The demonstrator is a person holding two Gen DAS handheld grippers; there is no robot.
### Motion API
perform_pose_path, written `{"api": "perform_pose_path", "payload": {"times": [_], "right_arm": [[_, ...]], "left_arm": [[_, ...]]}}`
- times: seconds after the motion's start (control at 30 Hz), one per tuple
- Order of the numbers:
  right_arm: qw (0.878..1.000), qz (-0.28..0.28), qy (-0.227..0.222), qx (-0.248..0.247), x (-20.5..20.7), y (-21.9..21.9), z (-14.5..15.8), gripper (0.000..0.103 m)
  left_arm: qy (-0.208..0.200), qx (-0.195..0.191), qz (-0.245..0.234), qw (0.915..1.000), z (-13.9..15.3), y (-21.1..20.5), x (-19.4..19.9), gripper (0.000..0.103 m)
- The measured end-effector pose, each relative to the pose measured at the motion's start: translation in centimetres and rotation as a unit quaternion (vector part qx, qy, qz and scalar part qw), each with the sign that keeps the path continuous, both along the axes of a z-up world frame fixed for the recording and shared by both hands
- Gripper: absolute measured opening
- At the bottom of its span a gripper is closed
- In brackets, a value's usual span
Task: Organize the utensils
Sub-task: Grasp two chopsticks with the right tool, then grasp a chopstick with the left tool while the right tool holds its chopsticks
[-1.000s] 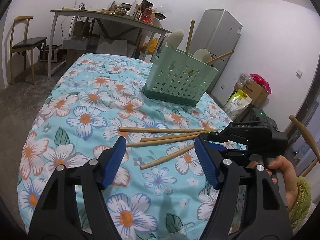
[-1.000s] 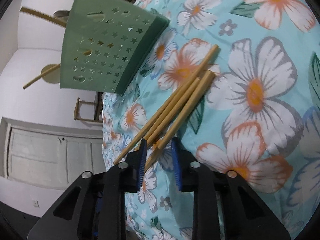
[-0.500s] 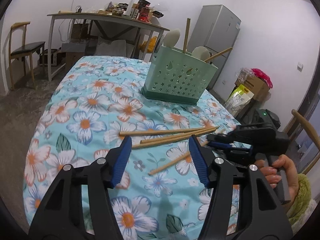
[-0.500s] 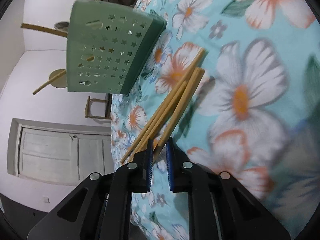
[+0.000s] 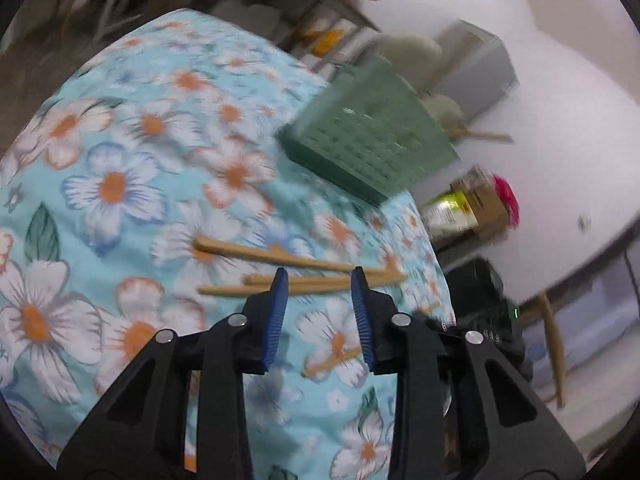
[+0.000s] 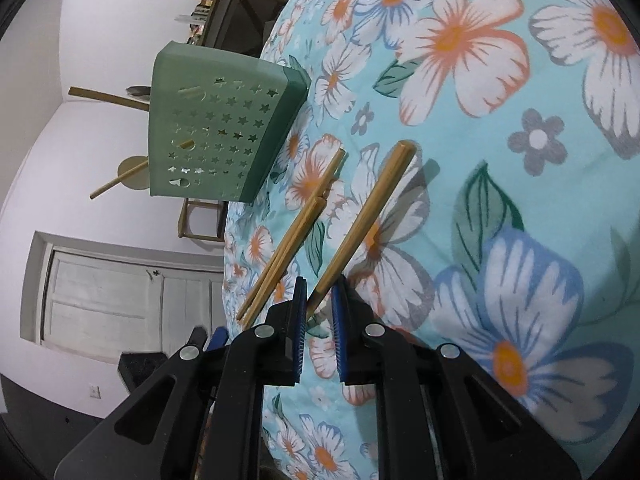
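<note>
Right gripper (image 6: 320, 308) pinches one chopstick (image 6: 366, 220); left gripper (image 5: 318, 316) agape

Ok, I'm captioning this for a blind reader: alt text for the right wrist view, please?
The right gripper is shut on one wooden chopstick, raised above a floral tablecloth. Two more chopsticks lie beside it, and a green star-punched utensil holder stands beyond them.

Floral tablecloth (image 6: 500, 128) over the surface; beyond, white panelled door (image 6: 120, 296), wooden chair (image 6: 200, 220), grey refrigerator (image 5: 484, 68), cardboard box (image 5: 480, 204).
</note>
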State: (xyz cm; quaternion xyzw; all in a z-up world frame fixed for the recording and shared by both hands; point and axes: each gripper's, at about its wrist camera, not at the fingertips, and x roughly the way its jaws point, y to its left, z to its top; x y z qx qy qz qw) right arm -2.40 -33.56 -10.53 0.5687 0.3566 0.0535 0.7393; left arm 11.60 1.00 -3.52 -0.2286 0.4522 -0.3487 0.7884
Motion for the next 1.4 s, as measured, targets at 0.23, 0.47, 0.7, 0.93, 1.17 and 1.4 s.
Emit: {"api": "perform_pose_path", "payload": {"times": [0.23, 0.47, 0.7, 0.93, 1.17, 1.4], "right_arm": [[1.000, 0.002, -0.008, -0.001, 0.5, 0.3, -0.1, 0.012], [1.000, 0.002, -0.010, -0.004, 0.4, 0.5, 0.0, 0.012], [1.000, 0.000, -0.013, -0.001, 0.3, 0.5, -0.1, 0.012], [1.000, 0.000, -0.012, 0.000, 0.3, 0.5, -0.1, 0.012], [1.000, 0.003, -0.016, 0.002, 0.3, 0.4, -0.2, 0.012], [1.000, 0.004, -0.018, 0.002, 0.1, 0.4, -0.2, 0.011]], "left_arm": [[0.015, 0.047, 0.019, 0.9986, 0.5, 1.9, 2.1, 0.029], [0.114, -0.001, 0.018, 0.9933, -2.9, 2.0, 3.7, 0.029], [0.088, 0.028, 0.032, 0.9952, -2.6, 0.3, 6.5, 0.030], [-0.087, 0.145, -0.015, 0.9855, 2.3, -2.8, 3.9, 0.038], [-0.178, 0.227, -0.188, 0.9388, 3.8, -8.4, 1.7, 0.040], [-0.280, 0.274, -0.356, 0.8484, 4.2, -14.4, -0.9, 0.040]]}}
